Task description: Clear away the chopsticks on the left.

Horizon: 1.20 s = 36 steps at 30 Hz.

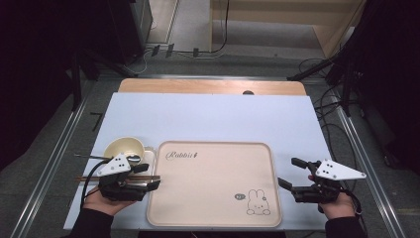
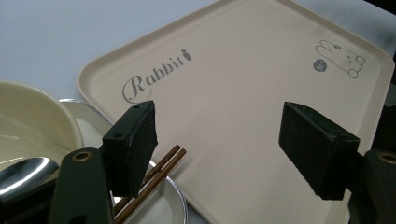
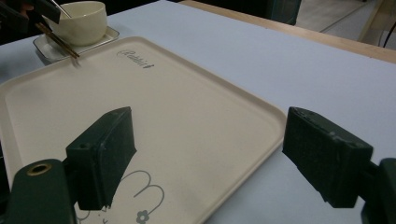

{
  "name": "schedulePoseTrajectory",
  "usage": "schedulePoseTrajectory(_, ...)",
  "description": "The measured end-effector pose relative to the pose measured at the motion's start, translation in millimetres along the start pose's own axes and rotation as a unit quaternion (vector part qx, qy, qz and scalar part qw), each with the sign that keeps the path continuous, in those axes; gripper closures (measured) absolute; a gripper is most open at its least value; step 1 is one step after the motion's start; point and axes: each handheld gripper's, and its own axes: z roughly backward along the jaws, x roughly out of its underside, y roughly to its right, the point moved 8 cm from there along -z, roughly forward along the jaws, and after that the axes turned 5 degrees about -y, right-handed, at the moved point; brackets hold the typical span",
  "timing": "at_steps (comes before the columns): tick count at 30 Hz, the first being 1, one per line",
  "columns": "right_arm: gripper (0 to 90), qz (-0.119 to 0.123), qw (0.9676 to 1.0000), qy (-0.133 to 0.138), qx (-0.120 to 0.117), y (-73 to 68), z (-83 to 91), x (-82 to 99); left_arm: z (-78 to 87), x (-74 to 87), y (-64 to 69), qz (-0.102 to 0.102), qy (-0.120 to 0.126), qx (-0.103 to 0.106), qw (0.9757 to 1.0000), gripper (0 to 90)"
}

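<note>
A flat cream plastic tray with round corners lies in the middle of the pale blue bench. It looks smooth, with a little grey rabbit drawn in one corner. The left tongs are spread wide with nothing between them, just above the tray's left edge. The right tongs are spread wide too, by the tray's right edge. The left gripper view shows thin brown wooden chopsticks on a shiny metal dish beside a round cream bowl — all cut off there. A silver spoon is half hidden.
</note>
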Motion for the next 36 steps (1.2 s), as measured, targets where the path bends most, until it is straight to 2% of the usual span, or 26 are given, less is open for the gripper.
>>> schedulePoseTrajectory(4,17.2,0.000,1.0000,0.000,-0.001,-0.4,-0.1,-0.2,-0.5,0.4,0.3,-0.001,-0.002,0.003,1.0000,28.2)
schedulePoseTrajectory(8,17.2,0.000,1.0000,0.001,-0.003,-1.0,-0.9,-0.5,-1.9,1.1,0.3,0.005,-0.012,0.017,0.9998,28.7)
schedulePoseTrajectory(20,17.3,0.001,1.0000,-0.002,-0.002,-0.9,-0.3,0.3,-1.1,-0.2,1.0,-0.001,-0.009,0.015,0.9998,28.4)
schedulePoseTrajectory(36,17.3,0.003,1.0000,-0.009,0.000,-0.6,-1.3,1.5,-0.7,1.3,-0.4,0.009,-0.022,0.018,0.9996,31.0)
